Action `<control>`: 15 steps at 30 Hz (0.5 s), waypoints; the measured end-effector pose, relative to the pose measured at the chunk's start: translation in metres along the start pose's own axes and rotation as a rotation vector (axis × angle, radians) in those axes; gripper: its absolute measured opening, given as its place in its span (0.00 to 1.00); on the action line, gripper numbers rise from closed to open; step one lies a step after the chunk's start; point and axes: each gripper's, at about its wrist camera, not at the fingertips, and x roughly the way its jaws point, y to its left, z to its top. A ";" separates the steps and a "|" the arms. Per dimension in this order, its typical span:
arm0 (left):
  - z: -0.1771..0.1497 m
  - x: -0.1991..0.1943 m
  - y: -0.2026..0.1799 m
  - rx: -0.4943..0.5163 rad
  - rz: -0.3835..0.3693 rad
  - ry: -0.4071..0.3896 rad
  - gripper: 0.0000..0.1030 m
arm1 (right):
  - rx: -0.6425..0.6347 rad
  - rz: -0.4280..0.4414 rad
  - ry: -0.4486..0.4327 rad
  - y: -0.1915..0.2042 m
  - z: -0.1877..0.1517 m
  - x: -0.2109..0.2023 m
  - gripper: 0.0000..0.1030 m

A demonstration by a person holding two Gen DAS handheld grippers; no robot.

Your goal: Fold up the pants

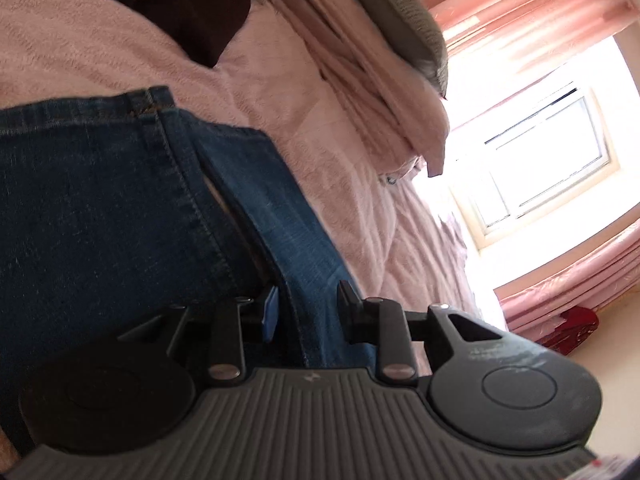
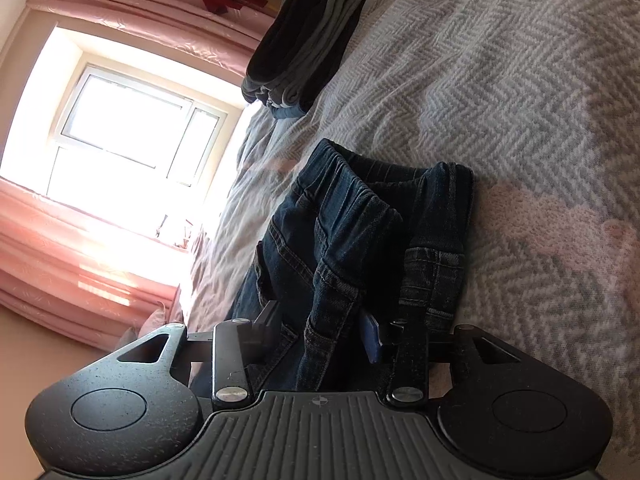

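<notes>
Dark blue jeans (image 1: 100, 200) lie on a pink blanket (image 1: 80, 40) in the left wrist view, with a seam and a hem edge showing. My left gripper (image 1: 310, 310) is shut on a strip of denim that fills the gap between its fingers. In the right wrist view the jeans (image 2: 344, 216) are bunched on a grey herringbone bedspread (image 2: 500, 80), with the elastic waistband far from me and both leg hems near me. My right gripper (image 2: 324, 326) is shut on the folded denim near a hem. The fabric hides most of both fingers.
A stack of folded dark and grey clothes (image 2: 304, 40) sits farther up the bed. A dark garment (image 1: 200, 12), a pink quilt (image 1: 360, 80) and a grey cushion (image 1: 400, 20) lie at the head. A bright window (image 2: 128, 128) with pink curtains is beyond.
</notes>
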 end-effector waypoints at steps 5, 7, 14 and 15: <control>0.001 -0.003 -0.011 0.087 0.001 -0.039 0.10 | 0.012 0.028 -0.025 -0.003 0.000 -0.001 0.38; -0.001 0.001 -0.012 0.121 0.035 -0.021 0.08 | 0.014 0.016 -0.041 -0.005 0.002 -0.002 0.38; -0.002 0.005 -0.025 0.229 0.088 -0.010 0.02 | -0.048 -0.004 -0.048 0.000 0.007 0.006 0.16; -0.001 0.000 -0.030 0.259 0.086 -0.014 0.01 | -0.080 -0.024 -0.042 0.006 0.009 0.005 0.16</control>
